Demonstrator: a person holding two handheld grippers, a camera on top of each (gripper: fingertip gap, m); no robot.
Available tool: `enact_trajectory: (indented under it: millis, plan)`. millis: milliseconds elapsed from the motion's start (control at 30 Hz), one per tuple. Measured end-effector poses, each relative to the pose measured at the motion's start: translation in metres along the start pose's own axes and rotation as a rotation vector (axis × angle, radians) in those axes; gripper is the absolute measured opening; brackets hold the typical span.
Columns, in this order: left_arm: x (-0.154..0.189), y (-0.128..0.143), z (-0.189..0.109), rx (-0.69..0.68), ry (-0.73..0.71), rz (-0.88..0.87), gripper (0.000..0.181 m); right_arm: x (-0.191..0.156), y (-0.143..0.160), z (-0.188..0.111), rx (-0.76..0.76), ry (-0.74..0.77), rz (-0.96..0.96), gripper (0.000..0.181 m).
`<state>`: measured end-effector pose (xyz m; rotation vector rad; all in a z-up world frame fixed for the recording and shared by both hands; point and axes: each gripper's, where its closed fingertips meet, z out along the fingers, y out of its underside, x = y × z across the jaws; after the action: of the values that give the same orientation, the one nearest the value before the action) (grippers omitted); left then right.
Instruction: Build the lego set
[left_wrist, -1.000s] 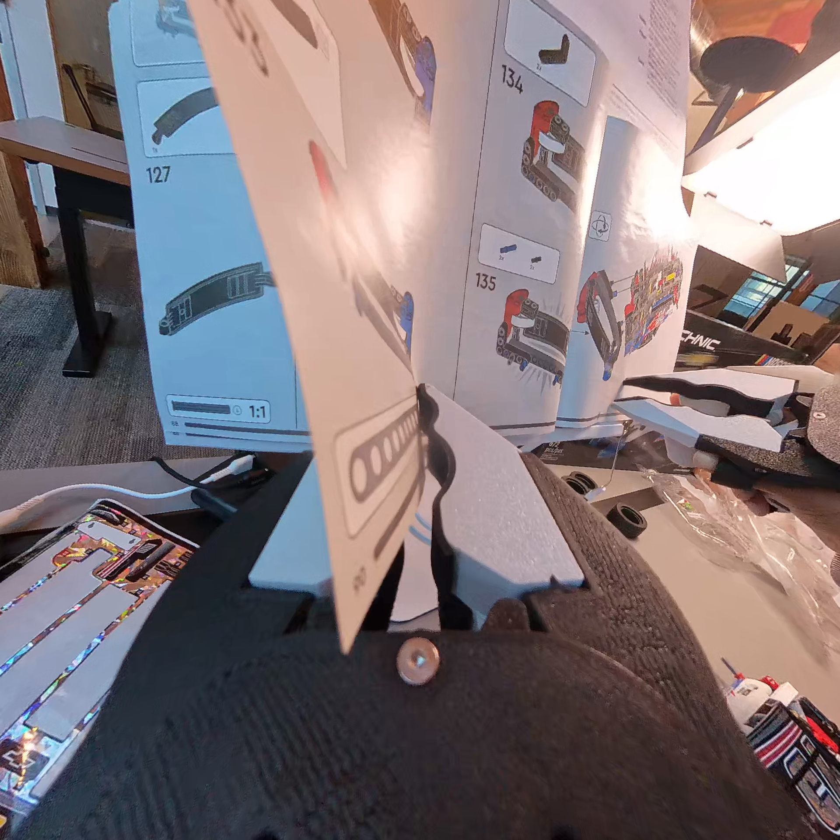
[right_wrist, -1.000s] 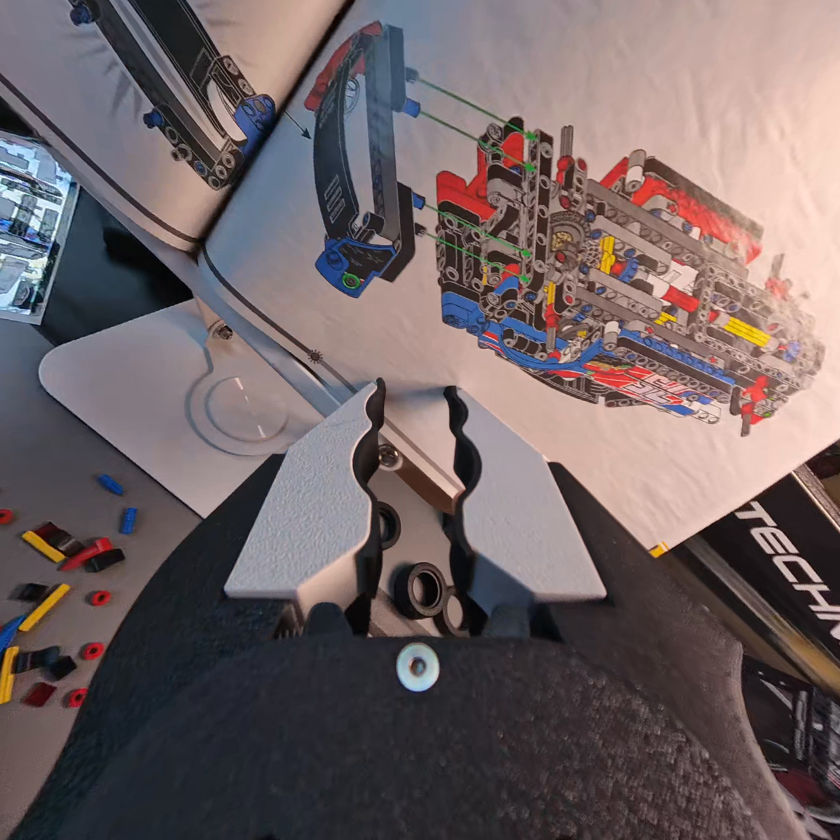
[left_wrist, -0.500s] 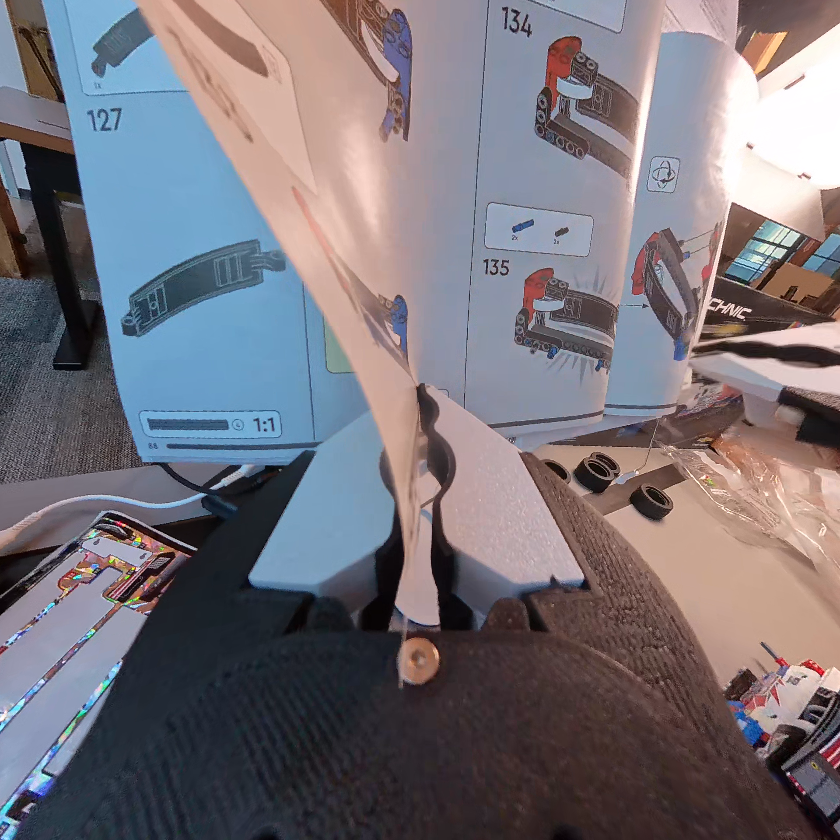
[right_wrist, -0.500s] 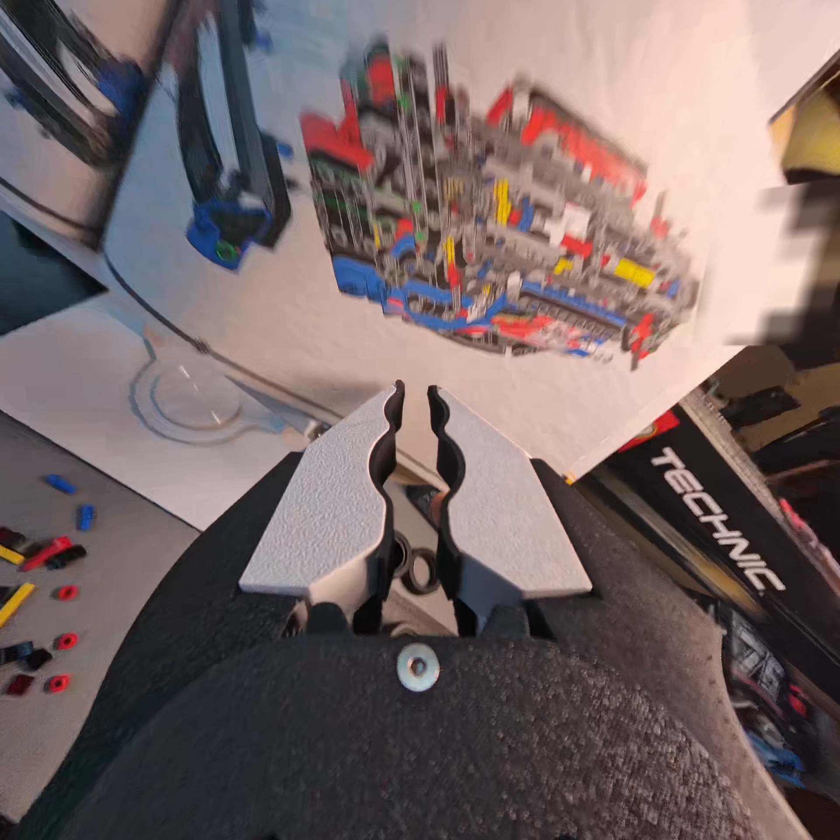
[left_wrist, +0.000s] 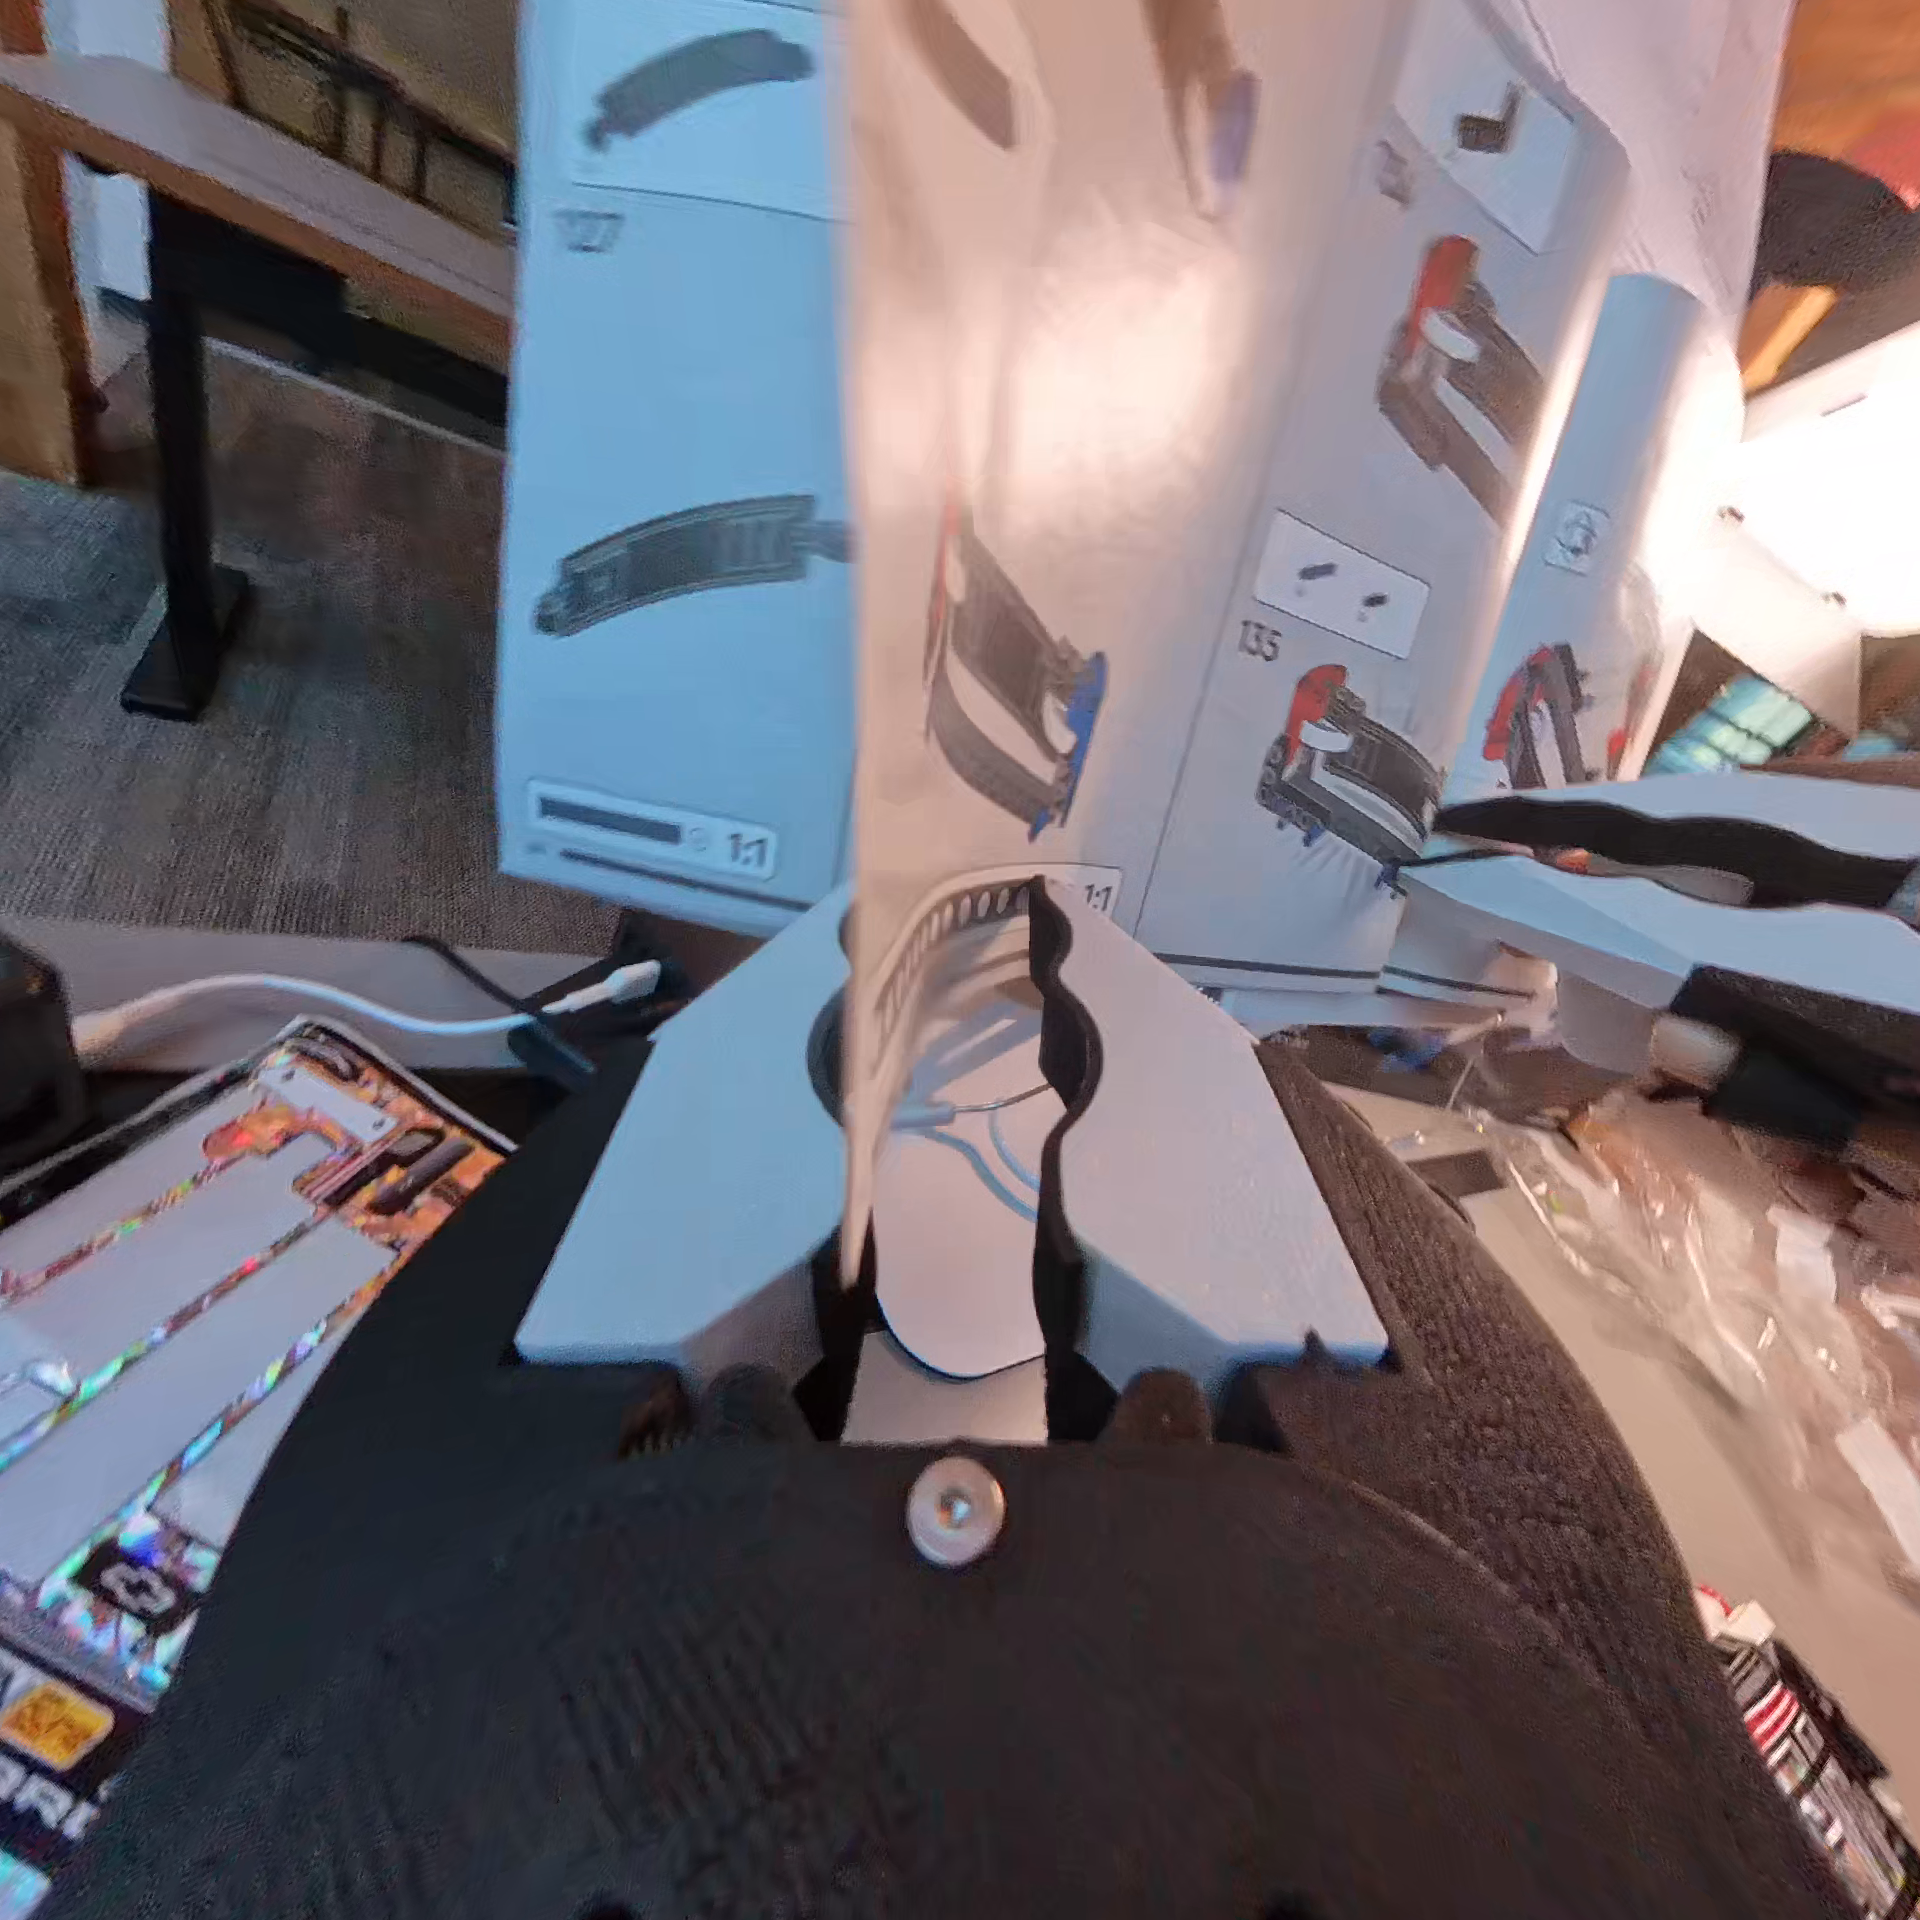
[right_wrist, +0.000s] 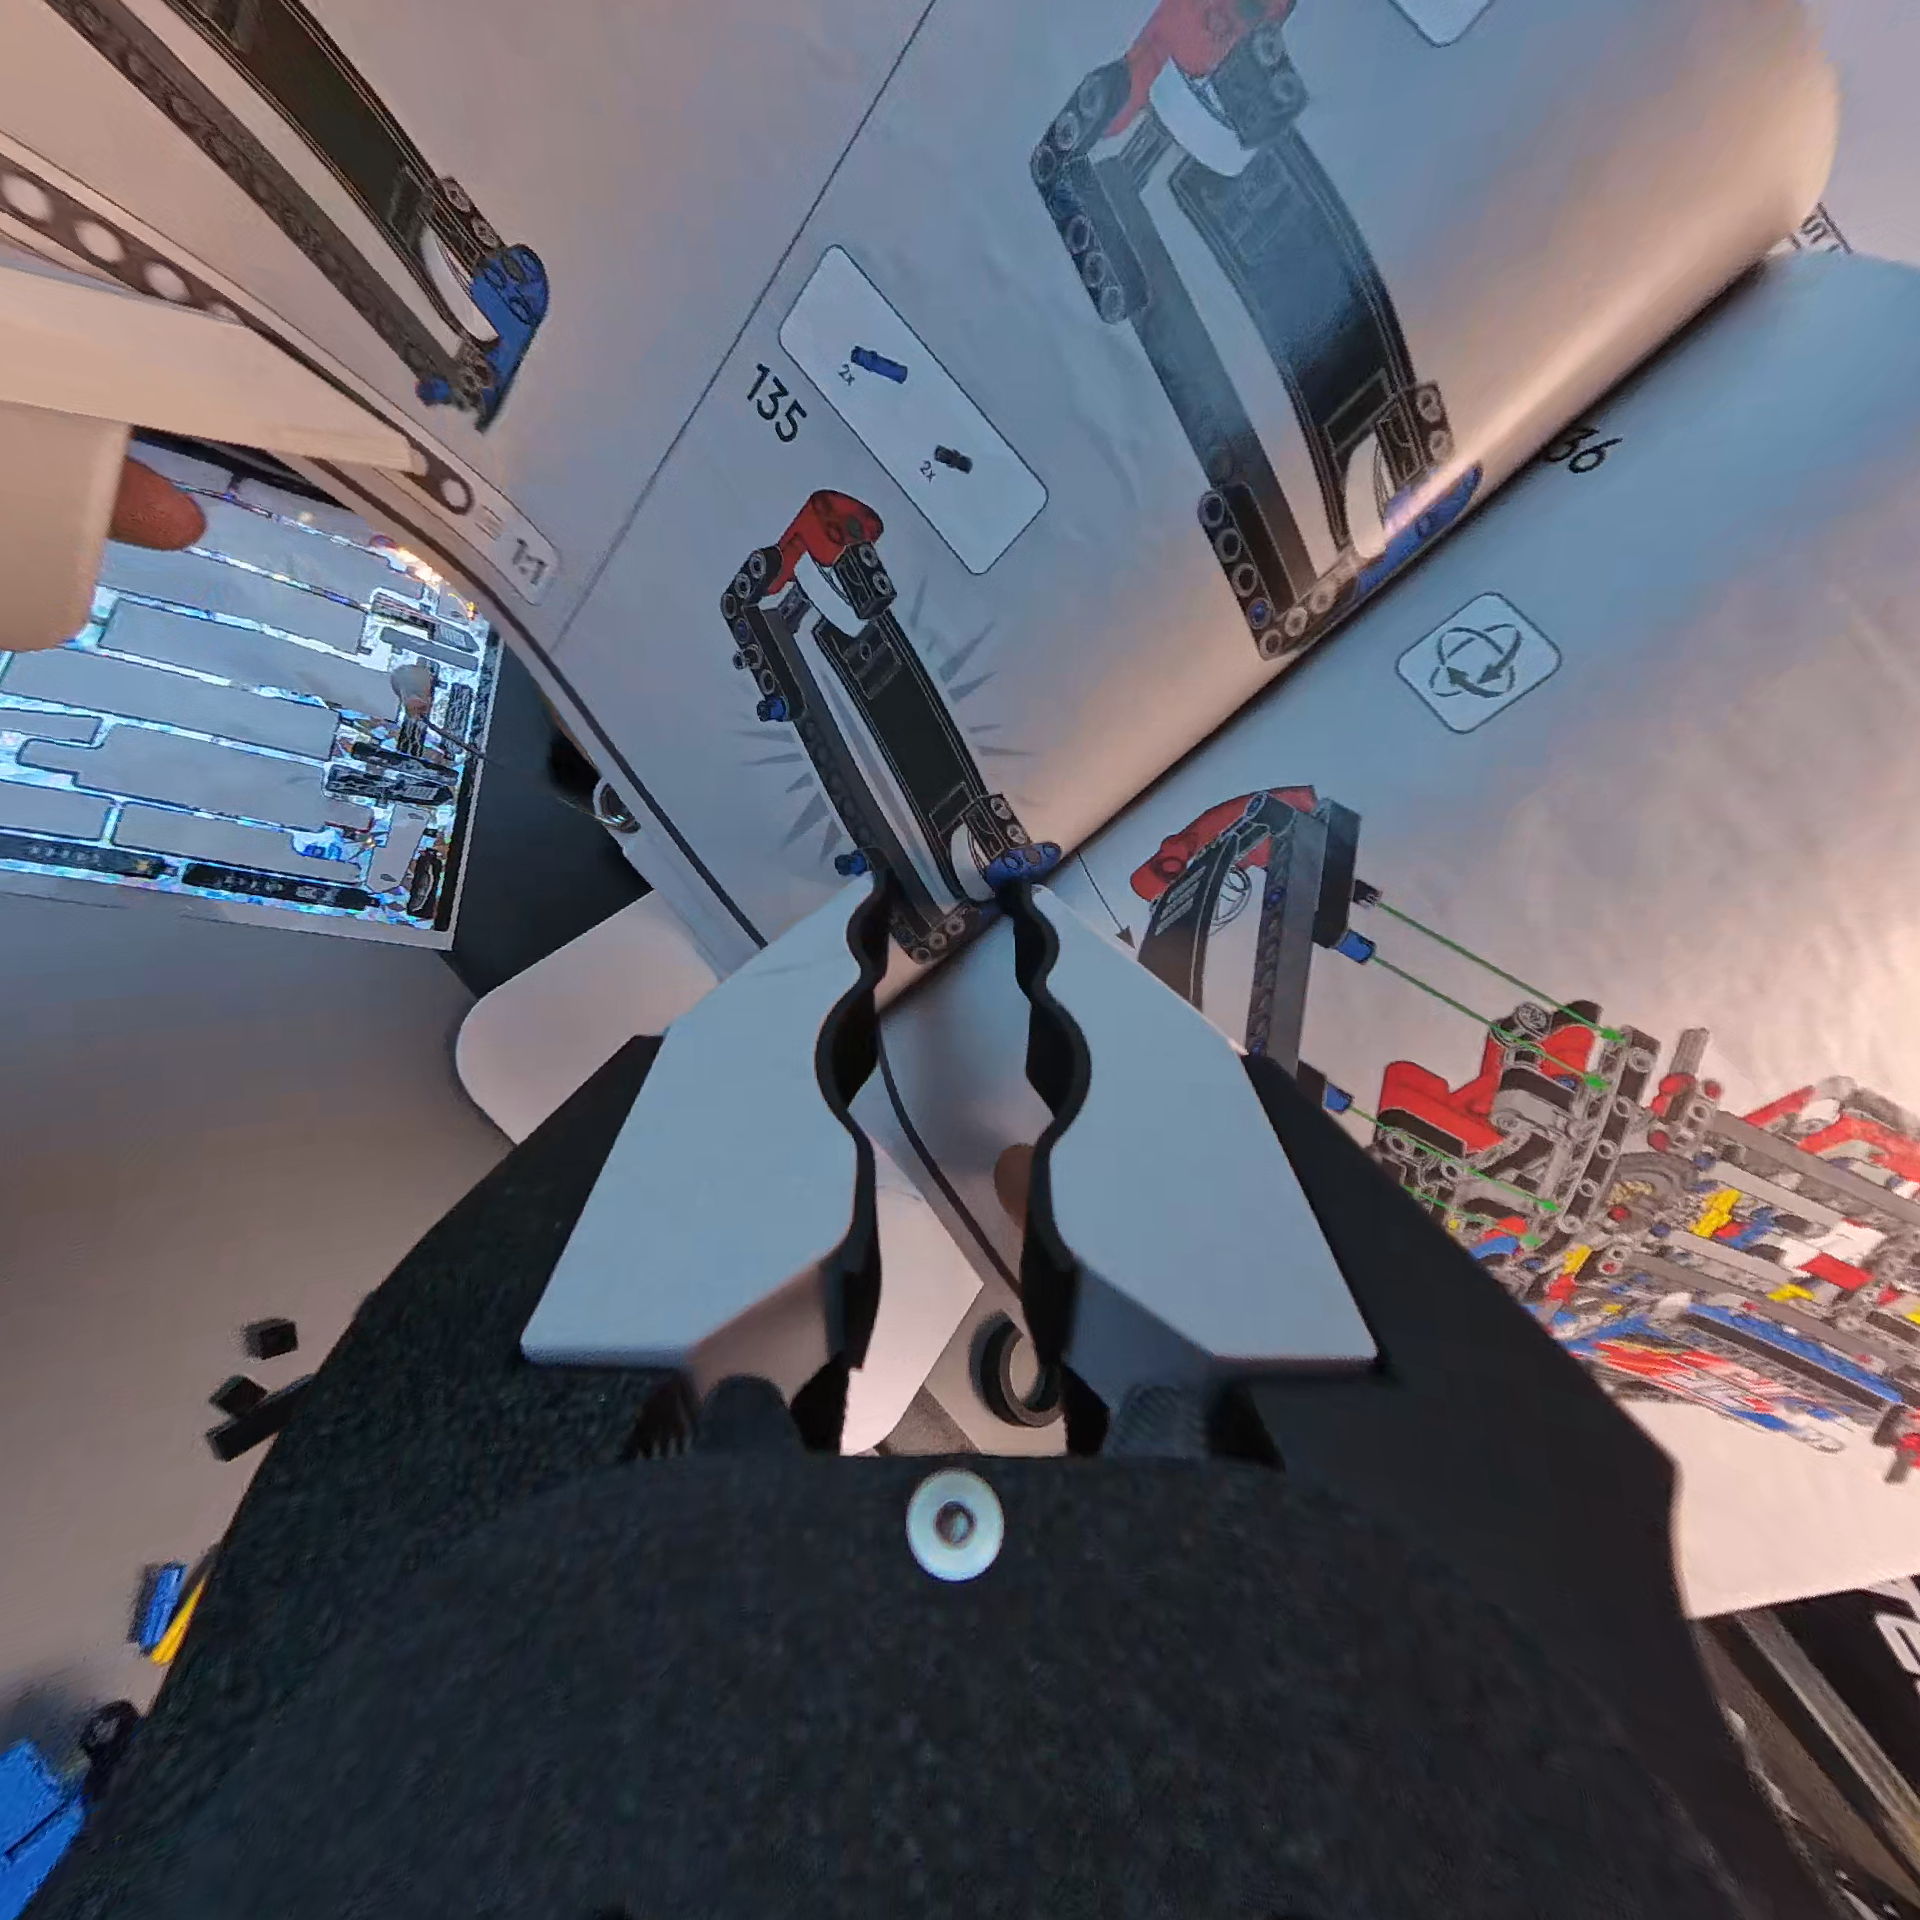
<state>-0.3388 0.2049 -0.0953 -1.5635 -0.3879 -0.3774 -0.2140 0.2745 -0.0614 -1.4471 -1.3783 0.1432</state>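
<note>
Behind the work surface lies grey-brown carpet (left_wrist: 312, 665), and on it stands a desk (left_wrist: 260, 197) with a wooden top and a dark metal leg ending in a flat foot. To the far right, warm bright light (left_wrist: 1829, 488) washes out the view

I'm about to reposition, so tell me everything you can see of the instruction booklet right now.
The instruction booklet is glossy white paper printed with coloured assembly drawings and numbered steps. It stands open and upright behind the grippers, its pages curling. One loose page hangs down between the fingers of the left gripper, whose jaws stand apart; contact is unclear. The right gripper, also open, points at the fold between two pages and grips nothing. The left view is motion-blurred.
</note>
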Motion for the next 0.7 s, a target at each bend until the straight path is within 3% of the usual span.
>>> enact_trajectory:
  millis: [33, 200, 300, 400, 500, 567, 633, 700]
  plan:
    - [-0.007, 0.002, -0.006, 0.028, -0.023, -0.058, 0.027, -0.002, -0.002, -0.001, 0.001, 0.007, -0.019, 0.025]
    - [-0.02, 0.042, -0.02, 0.009, -0.047, -0.26, 0.044, -0.003, -0.001, 0.001, -0.017, 0.055, -0.073, 0.029]
    - [-0.002, 0.066, -0.017, -0.029, 0.057, -0.415, 0.055, -0.001, 0.0, 0.004, -0.037, 0.096, -0.118, 0.032]
    - [0.012, 0.069, -0.007, 0.003, 0.171, -0.666, 0.067, 0.0, 0.0, 0.006, -0.039, 0.1, -0.092, 0.033]
    - [0.007, 0.067, 0.01, 0.067, 0.166, -0.787, 0.072, 0.0, 0.0, 0.007, -0.051, 0.115, -0.078, 0.034]
    - [0.002, 0.064, 0.019, 0.12, 0.171, -0.854, 0.059, 0.0, 0.0, 0.007, -0.06, 0.133, -0.084, 0.034]
    - [0.001, 0.053, 0.016, 0.205, 0.217, -0.883, 0.014, 0.0, 0.0, 0.007, -0.062, 0.139, -0.087, 0.034]
    - [0.003, 0.045, 0.009, 0.232, 0.209, -0.846, 0.01, 0.0, 0.001, 0.006, -0.06, 0.136, -0.09, 0.034]
